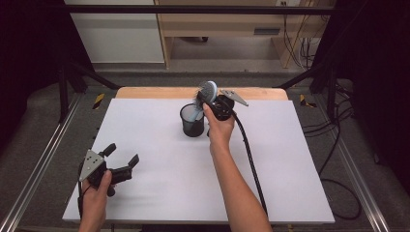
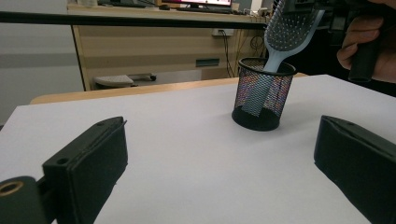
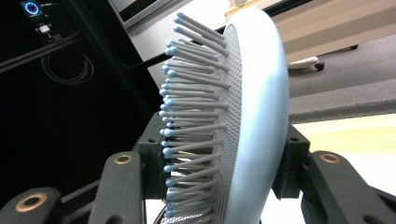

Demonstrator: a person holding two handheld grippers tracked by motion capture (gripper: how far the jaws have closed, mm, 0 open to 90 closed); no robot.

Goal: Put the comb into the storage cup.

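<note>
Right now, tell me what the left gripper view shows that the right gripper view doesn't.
Left gripper view alone: the mesh cup on the white table, the brush handle standing inside it, and that gripper's own open jaws. Right gripper view alone: the right gripper clamping the brush head, bristles against one jaw, smooth back against the other. Both share the blue hairbrush.

hairbrush (image 1: 207,94) in cup (image 1: 192,122) (handle down)
</note>
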